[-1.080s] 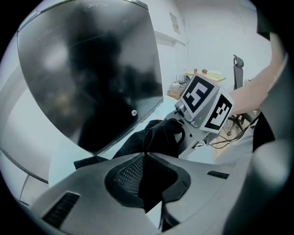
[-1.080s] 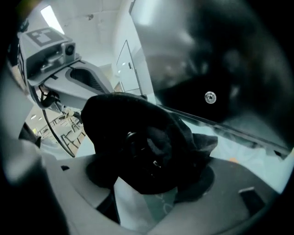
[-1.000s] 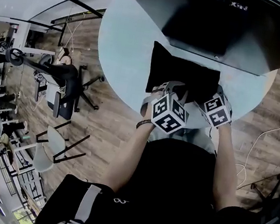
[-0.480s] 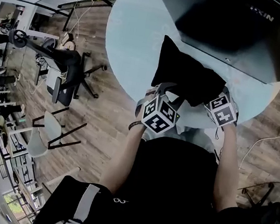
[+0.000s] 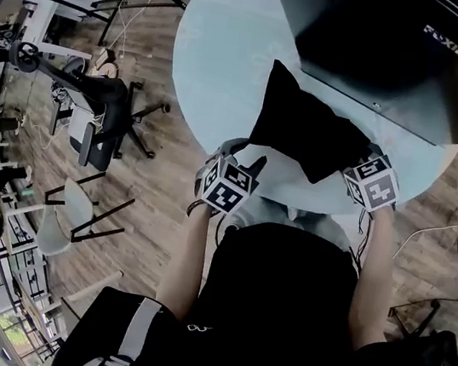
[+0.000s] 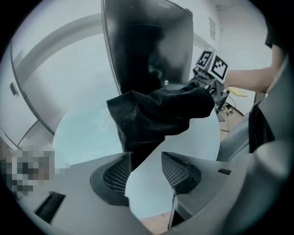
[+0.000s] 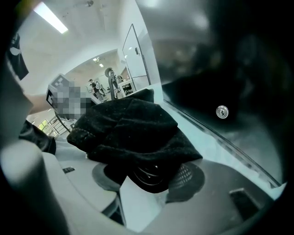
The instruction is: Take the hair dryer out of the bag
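Note:
A black cloth bag (image 5: 306, 130) lies on the round pale table (image 5: 215, 55). My right gripper (image 5: 356, 168) is at its near right corner. In the right gripper view its jaws are closing, and the pads (image 7: 189, 176) press on the hair dryer's dark round ringed end (image 7: 148, 176) under the bag's cloth (image 7: 133, 128). My left gripper (image 5: 248, 159) sits off the bag's near left corner. Its jaws (image 6: 144, 170) are opening, and only a tip of the bag (image 6: 156, 114) hangs between the pads, untouched. The right gripper (image 6: 209, 85) shows at the bag's far end.
A big dark screen (image 5: 388, 48) stands at the back of the table, right behind the bag. Office chairs (image 5: 105, 124) stand on the wood floor to the left. My body is close to the table's near edge.
The left gripper has let go of the bag, opened and slid left toward the table's edge. The right gripper has stayed at the bag's right corner.

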Demonstrator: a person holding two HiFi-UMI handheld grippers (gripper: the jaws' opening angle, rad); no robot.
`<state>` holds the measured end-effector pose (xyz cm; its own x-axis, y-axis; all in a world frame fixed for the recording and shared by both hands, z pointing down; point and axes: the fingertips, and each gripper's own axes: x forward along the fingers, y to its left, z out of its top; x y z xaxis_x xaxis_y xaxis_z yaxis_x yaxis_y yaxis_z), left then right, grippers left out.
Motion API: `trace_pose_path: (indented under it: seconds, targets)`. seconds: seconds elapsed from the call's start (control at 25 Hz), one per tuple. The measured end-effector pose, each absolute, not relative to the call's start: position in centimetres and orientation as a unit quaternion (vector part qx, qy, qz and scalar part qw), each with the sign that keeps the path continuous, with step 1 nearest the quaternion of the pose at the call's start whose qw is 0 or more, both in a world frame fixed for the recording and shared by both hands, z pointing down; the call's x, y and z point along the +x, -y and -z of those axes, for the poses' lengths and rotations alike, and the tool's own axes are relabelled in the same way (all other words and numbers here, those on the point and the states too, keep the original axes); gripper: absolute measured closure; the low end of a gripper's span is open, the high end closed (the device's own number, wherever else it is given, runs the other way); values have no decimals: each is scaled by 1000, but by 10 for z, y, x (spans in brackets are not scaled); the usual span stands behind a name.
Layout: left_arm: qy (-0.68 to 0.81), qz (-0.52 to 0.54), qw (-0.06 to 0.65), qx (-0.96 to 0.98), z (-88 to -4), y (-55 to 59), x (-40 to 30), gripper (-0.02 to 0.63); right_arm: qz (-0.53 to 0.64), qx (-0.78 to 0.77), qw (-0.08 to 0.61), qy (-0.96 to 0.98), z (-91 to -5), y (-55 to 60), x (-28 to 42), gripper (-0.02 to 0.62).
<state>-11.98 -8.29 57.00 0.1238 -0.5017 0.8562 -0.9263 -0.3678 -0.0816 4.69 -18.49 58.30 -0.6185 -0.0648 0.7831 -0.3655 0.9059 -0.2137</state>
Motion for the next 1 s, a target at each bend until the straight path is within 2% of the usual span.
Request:
trace_pose_path:
  seconds: [0.24,0.68,0.72,0.76,1.0]
  targets:
    - [508,-466,249,681,-596,80,-144,383,-216,111,414,877,-584,187,52,364]
    - [503,-429,279,697,-622,98,-154,414,-223,108,430,868,-584,184,52,365]
    - [503,-429,276,697,-622,99,-154,444,-222,110,431,868,-583,184,52,365]
    - [505,-431,270,697,-621,101,-154,548,-222,111,431,868,-583,183,52,365]
    - [500,-446,254,697,-615,107,-155,575,-219,113,424,871,-577,180,47,367]
